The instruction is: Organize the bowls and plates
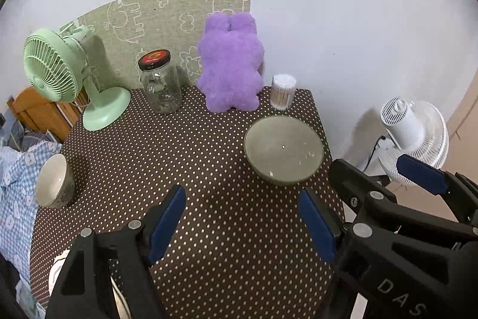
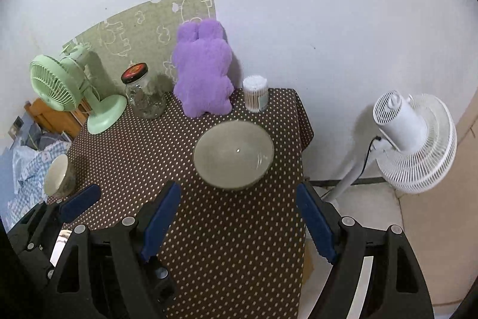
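While both our left gripper [image 1: 242, 224] and right gripper [image 2: 239, 221] gape empty, we judge the big bowl [image 2: 233, 158] rigid, breakable, best pinched at its rim.

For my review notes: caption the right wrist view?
Open right gripper hovers before large bowl on dotted tablecloth; small bowl at left edge.

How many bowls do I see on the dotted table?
2: a large bowl near the table's right edge, a small bowl at its left edge. Something white behind the left gripper is unclear.
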Motion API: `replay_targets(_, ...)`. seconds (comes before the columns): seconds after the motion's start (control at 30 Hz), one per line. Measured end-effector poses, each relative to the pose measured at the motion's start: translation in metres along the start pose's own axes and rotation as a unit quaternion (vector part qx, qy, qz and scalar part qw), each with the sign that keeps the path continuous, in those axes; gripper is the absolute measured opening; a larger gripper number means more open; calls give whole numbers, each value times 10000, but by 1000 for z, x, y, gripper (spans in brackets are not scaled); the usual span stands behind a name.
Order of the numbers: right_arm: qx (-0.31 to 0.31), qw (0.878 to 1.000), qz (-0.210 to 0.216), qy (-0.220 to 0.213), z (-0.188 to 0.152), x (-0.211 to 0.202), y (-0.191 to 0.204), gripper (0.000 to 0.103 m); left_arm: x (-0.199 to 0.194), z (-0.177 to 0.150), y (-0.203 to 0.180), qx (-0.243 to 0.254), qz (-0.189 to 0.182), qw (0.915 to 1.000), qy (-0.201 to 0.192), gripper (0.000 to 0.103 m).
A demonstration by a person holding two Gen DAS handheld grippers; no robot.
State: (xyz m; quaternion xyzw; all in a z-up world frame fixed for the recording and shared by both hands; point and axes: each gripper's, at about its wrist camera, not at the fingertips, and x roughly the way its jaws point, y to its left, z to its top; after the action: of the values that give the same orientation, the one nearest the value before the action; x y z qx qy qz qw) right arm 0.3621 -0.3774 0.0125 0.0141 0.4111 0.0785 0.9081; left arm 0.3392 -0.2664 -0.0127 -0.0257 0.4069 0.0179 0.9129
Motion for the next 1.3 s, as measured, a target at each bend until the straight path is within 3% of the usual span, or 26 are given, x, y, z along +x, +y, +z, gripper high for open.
replay_targets(0.27, -60, 9998, 34, -212, 21, 29, -14, 82, 26, 21, -10, 57, 67, 9996, -271, 79)
replay_targets(0.4, -37, 9997, 53, -227, 29, 49, -24, 82, 48, 30, -13, -24, -48, 9999, -156, 79)
replay_targets(0.53, -116, 9991, 97, -390, 33, 67, -30, 82, 70, 37, -17, -13, 199, 9997, -149, 79)
replay_targets(0.77, 1, 9997, 38, -242, 38, 104, -39, 82, 107, 42, -19, -102, 211, 9997, 106, 77)
replay_targets(1.03, 127, 9998, 42, 157, 33, 149, -44, 70, 145, 42, -16, -111, 361, 9982, 459, 60)
replay_targets(1.3, 233, 9985, 158, 476, 28, 172, -42, 49, 165, 37, -15, -103, 193, 9967, 784, 38)
